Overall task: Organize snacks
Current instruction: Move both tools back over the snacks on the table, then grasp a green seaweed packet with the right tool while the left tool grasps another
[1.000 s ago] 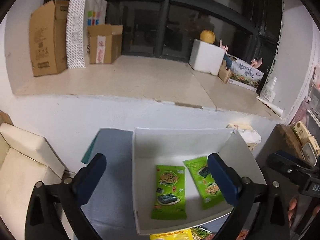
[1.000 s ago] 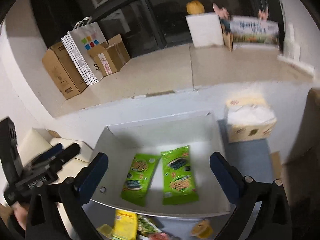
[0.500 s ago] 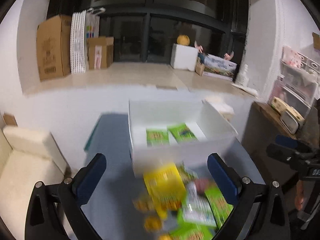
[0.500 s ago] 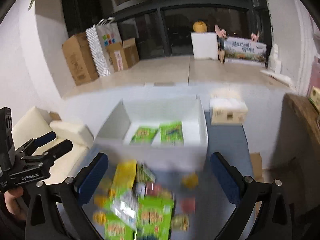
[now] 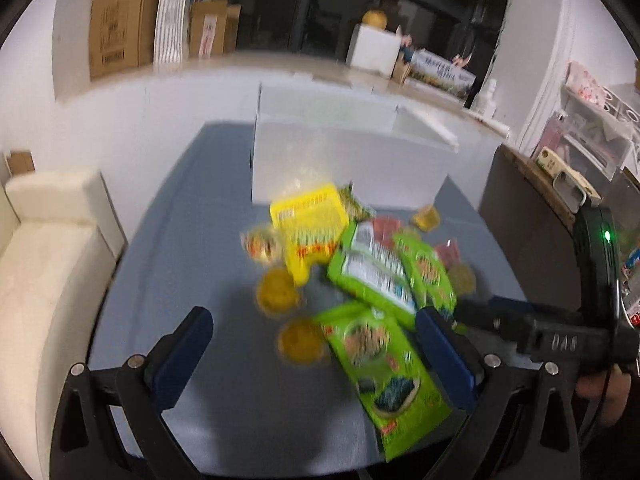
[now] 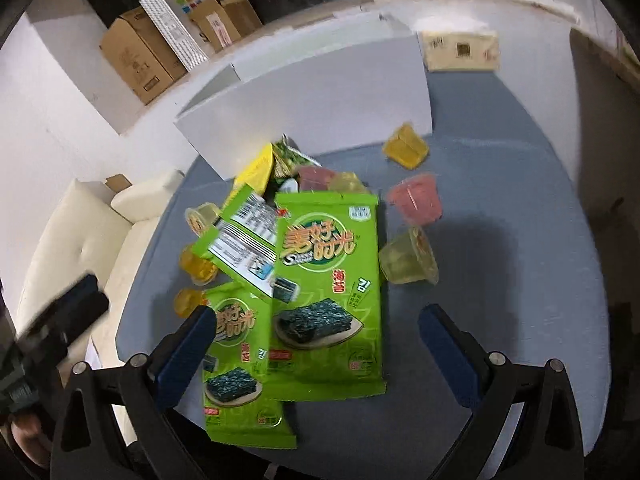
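Both grippers have dropped from the white box [image 6: 320,92] to the snack pile [image 6: 316,264] on the blue table [image 6: 520,280]; left gripper [image 5: 312,344] and right gripper [image 6: 316,340] gape wide, empty; nearly everything remains unsorted

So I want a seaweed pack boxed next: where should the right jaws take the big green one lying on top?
Probably from above, across the width of the top seaweed pack, one jaw on each long edge near its middle. It lies flat and face up, its left edge overlapping two other packs, so a side approach would likely snag those. The right gripper is already open wide over it.
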Motion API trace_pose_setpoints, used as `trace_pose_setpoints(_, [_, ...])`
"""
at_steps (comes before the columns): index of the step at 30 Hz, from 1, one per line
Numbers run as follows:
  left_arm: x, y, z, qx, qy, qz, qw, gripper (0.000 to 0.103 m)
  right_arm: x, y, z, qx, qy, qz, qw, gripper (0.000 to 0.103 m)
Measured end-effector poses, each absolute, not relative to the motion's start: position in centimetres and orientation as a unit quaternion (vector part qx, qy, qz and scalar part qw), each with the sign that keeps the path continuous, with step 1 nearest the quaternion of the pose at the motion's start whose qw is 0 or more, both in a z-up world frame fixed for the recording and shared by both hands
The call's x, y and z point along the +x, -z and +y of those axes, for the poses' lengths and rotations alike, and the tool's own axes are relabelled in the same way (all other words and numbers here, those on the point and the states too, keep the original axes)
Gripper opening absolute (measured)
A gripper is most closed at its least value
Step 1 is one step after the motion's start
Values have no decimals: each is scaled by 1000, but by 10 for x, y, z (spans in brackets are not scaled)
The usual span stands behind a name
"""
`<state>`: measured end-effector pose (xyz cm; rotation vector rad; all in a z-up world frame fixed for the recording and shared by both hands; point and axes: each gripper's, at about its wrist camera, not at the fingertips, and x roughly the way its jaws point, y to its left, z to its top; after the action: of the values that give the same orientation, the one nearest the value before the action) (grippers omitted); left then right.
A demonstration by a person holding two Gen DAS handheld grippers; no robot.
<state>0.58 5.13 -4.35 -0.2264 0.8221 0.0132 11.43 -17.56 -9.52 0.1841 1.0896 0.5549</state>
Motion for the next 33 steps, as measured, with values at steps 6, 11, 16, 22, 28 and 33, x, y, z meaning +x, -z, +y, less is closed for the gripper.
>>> trace_pose_setpoints(6, [5,69,35,-106,4,442,890,103,122,115,-166,81,-267,542,793,89])
trace_pose_setpoints(11, [9,76,27,-104,15,458,883,103,125,122,-158,65,-273,552,785,72])
trace_pose_setpoints(16, [13,81,24,-111,25,473,874,103,114,101,-167,73,-283,526,799,71])
trace_pose_setpoints(22, [30,93,4,-112,26,511,852,103,100,60,-199,93,-259,470,839,71])
trace_pose_setpoints(28, [49,107,-29,-71,-13,542,837,103,89,44,-218,104,-248,448,853,71])
trace_pose_setpoints(33, [64,123,-41,-49,-37,564,823,102,85,47,-219,107,-251,451,850,71])
